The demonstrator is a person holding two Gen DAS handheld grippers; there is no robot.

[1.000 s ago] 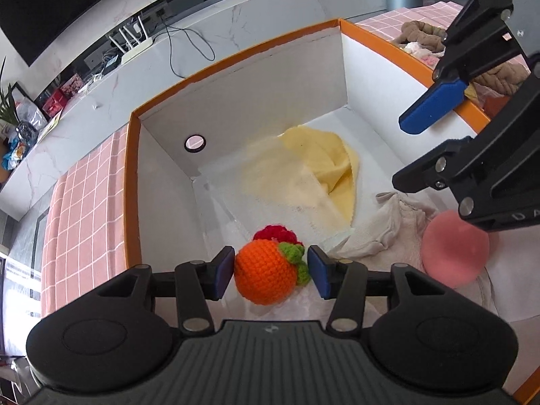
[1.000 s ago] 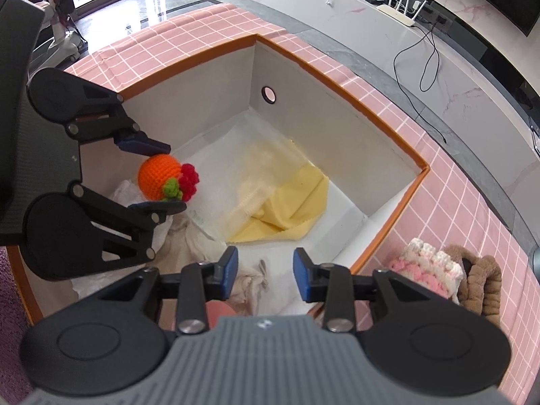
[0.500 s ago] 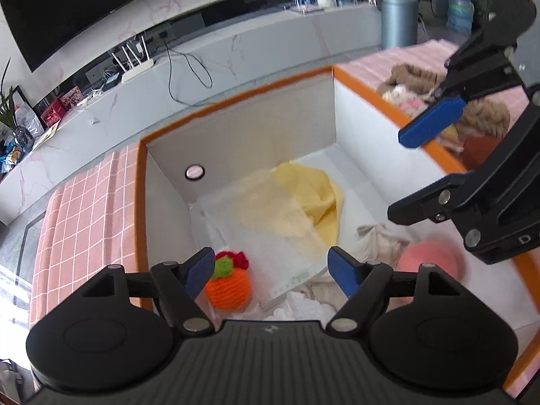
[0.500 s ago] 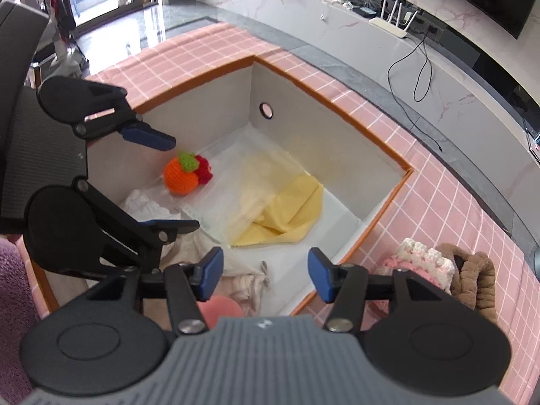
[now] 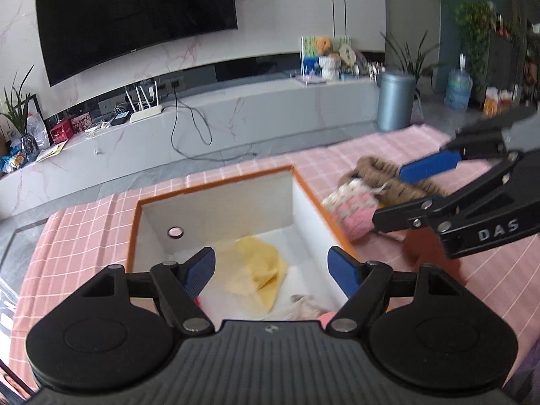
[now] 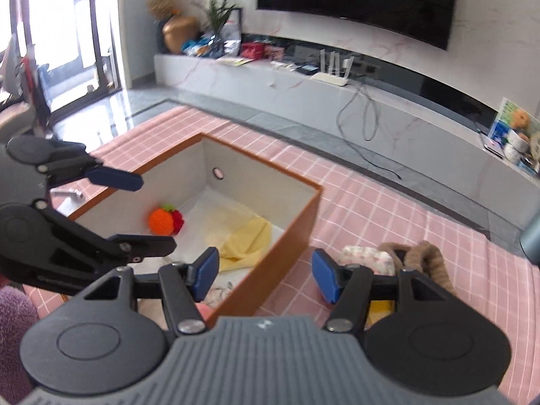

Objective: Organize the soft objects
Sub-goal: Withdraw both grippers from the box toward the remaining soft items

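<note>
The soft things still to be sorted lie in a small heap on the pink checked tablecloth [image 6: 388, 202], just beside the right-hand outer wall of the orange-rimmed box [image 6: 303, 216]: a pink-and-white knitted piece [image 6: 366, 255] with a brown braided plush [image 6: 427, 256] touching it on its far side. Already inside the box are the crocheted orange [image 6: 161, 221] near the left wall, a yellow cloth [image 6: 248, 241] in the middle of the floor, and a pale cloth [image 5: 303, 305] with a pink ball [image 5: 324, 319] at the near edge, both largely hidden behind the tools. The step in hand looks like a reach for the heap outside the box. To do it well, the right gripper [image 6: 266, 275] should clear the box's rim, come down over one piece only, and pinch it through its bulk rather than at a loose edge, since the two pieces touch and one could drag the other. Its jaws have just been opening and stand moderately apart with nothing between them; they straddle the box's right corner in view. The left gripper [image 5: 273, 271] hangs above the box with its jaws spread wide, having just let go, and holds and touches nothing.
</note>
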